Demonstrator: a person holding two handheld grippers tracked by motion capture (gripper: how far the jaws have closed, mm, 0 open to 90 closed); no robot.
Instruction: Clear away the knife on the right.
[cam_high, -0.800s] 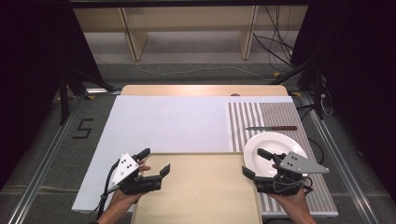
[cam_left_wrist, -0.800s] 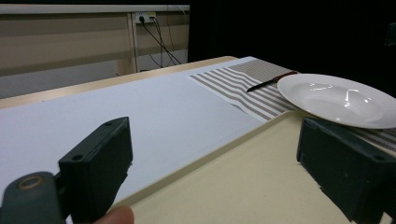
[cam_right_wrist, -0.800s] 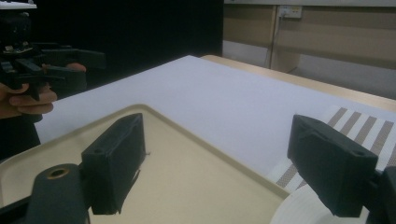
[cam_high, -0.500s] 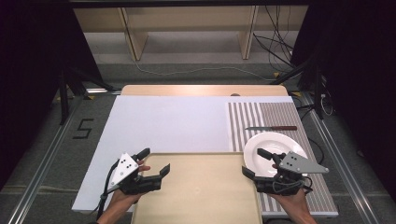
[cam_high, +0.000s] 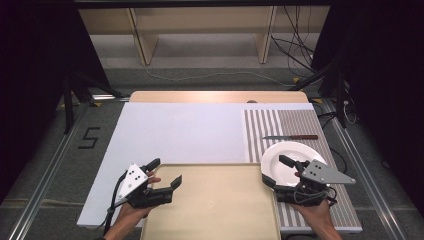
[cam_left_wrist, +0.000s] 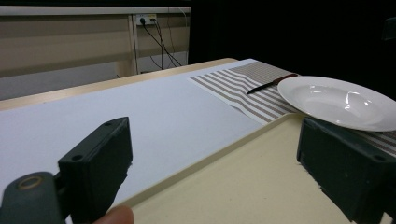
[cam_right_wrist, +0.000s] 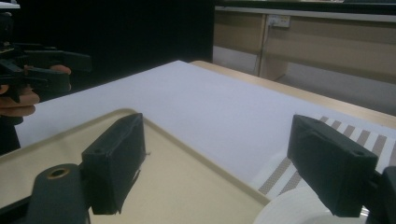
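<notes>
A beige tray (cam_high: 215, 200) lies at the table's near edge, between my two grippers. My left gripper (cam_high: 166, 171) hovers at the tray's far left corner, open, with nothing held; in the left gripper view its jaws (cam_left_wrist: 224, 168) stand wide apart over the tray's rim (cam_left_wrist: 219, 156). My right gripper (cam_high: 274, 169) is open at the tray's far right corner, one jaw over the tray and the other over a white plate (cam_high: 295, 156). The right gripper view has the jaws (cam_right_wrist: 224, 161) straddling the tray's corner (cam_right_wrist: 187, 172) and the plate's rim (cam_right_wrist: 289, 210).
A knife (cam_high: 290, 137) with a dark handle lies on the striped mat (cam_high: 270, 125) just beyond the plate. A white mat (cam_high: 180, 132) covers the middle and left of the table. Wooden shelves and cables stand past the far edge.
</notes>
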